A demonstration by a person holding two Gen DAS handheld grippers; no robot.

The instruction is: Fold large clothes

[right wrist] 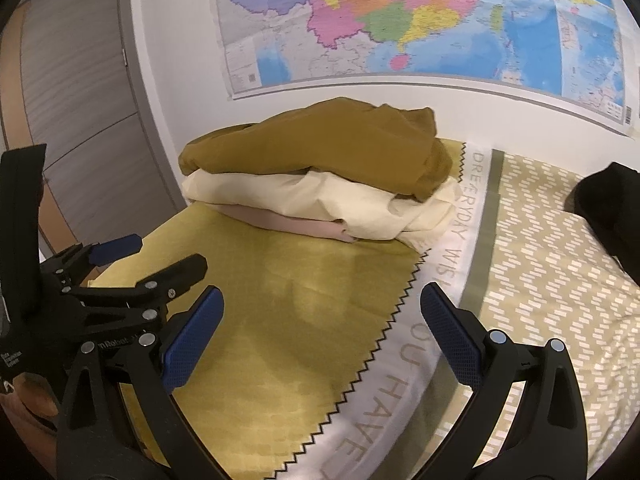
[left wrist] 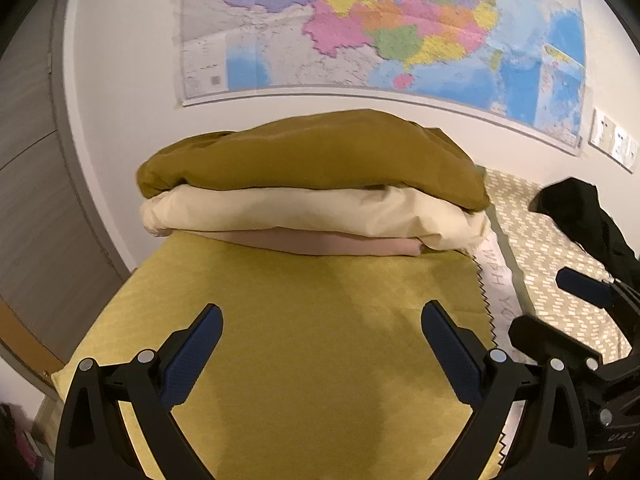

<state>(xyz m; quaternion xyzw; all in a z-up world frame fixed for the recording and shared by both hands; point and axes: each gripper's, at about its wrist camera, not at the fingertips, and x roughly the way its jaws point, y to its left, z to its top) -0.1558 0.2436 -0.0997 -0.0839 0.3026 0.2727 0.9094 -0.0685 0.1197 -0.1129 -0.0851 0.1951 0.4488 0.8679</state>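
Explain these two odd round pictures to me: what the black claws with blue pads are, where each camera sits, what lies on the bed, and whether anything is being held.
Each picture comes from a fisheye camera on a hand-held two-finger gripper, looking along its fingers. One shows the left gripper, the other the right gripper; both are open and hold nothing. On the yellow-green bedspread sits a stack of folded clothes: a mustard-brown garment on a cream garment on a pink garment. A loose black garment lies to the right. A colourful wall map hangs behind.

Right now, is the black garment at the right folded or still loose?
Loose. The black garment lies bunched on the patterned bedspread, apart from the folded stack.
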